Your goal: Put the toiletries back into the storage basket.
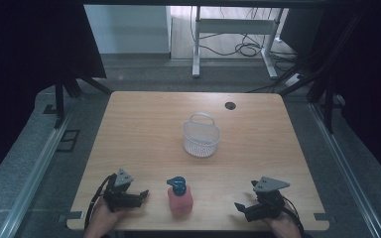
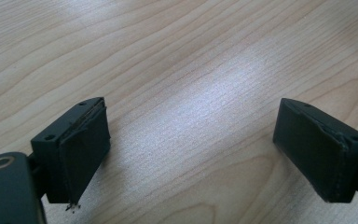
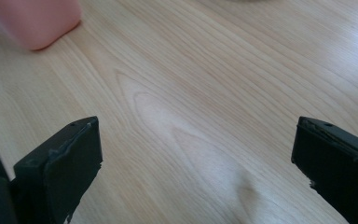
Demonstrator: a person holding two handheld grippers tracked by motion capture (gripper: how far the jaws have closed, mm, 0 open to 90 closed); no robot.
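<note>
1. A pink bottle (image 1: pixel 180 198) with a blue pump top (image 1: pixel 177 184) stands upright on the wooden table (image 1: pixel 144 129), near the front edge and about midway between the two grippers. Neither gripper touches it.
2. In the right gripper view the bottle's pink base (image 3: pixel 32 21) shows blurred at the upper left, resting on the wood, well ahead of the jaws.
3. A white mesh basket (image 1: pixel 201 135) with a loop handle sits farther back, near the table's middle, apart from the bottle.
4. The left gripper (image 1: pixel 143 194) lies low over the table to the left of the bottle, held by a hand (image 1: pixel 104 215) at the front edge, its jaws pointing toward the bottle. In its own view (image 2: pixel 191 144) the jaws stand wide apart with bare wood between them.
5. The right gripper (image 1: pixel 239 207) sits to the right of the bottle, held by the other hand (image 1: pixel 284 225). Its own view (image 3: pixel 196 163) shows the jaws spread wide, holding nothing.
6. A small dark round hole (image 1: pixel 230 105) marks the table's far side.
</note>
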